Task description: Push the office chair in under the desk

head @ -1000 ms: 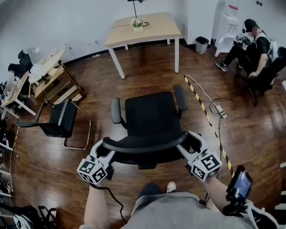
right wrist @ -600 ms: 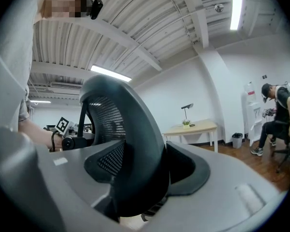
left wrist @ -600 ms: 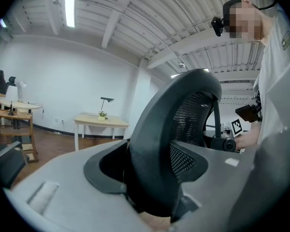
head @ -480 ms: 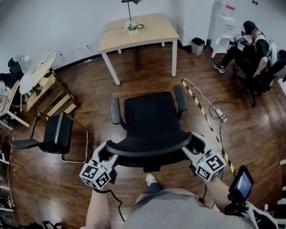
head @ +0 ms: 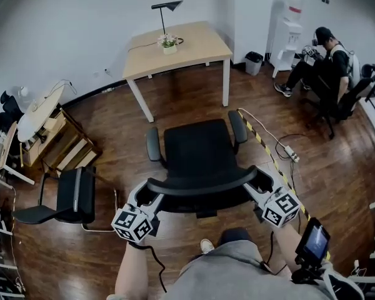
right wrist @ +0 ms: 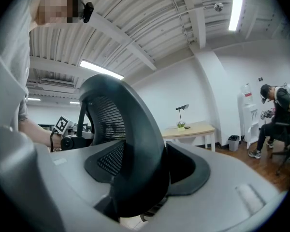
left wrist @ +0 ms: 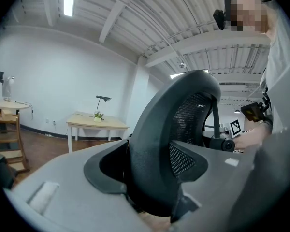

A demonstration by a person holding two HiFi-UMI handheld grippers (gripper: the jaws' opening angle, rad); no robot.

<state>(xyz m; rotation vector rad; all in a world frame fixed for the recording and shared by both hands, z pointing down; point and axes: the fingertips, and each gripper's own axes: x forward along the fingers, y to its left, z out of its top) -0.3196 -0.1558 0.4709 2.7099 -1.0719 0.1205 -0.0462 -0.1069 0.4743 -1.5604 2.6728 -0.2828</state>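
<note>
A black office chair stands on the wood floor in the middle of the head view, facing a light wooden desk by the back wall. My left gripper is shut on the left end of the curved backrest, and my right gripper is shut on its right end. In the left gripper view the mesh backrest fills the gap of the left gripper. The right gripper view shows the same backrest clamped in the right gripper, with the desk beyond.
A black visitor chair stands at left beside wooden shelving. A yellow-black floor strip and power strip lie right of the office chair. A lamp and plant sit on the desk. A person sits at back right.
The office chair has rolled a little toward the desk with both grippers still clamped on its backrest. I have stepped forward, and the visitor chair has slid back on the left.
</note>
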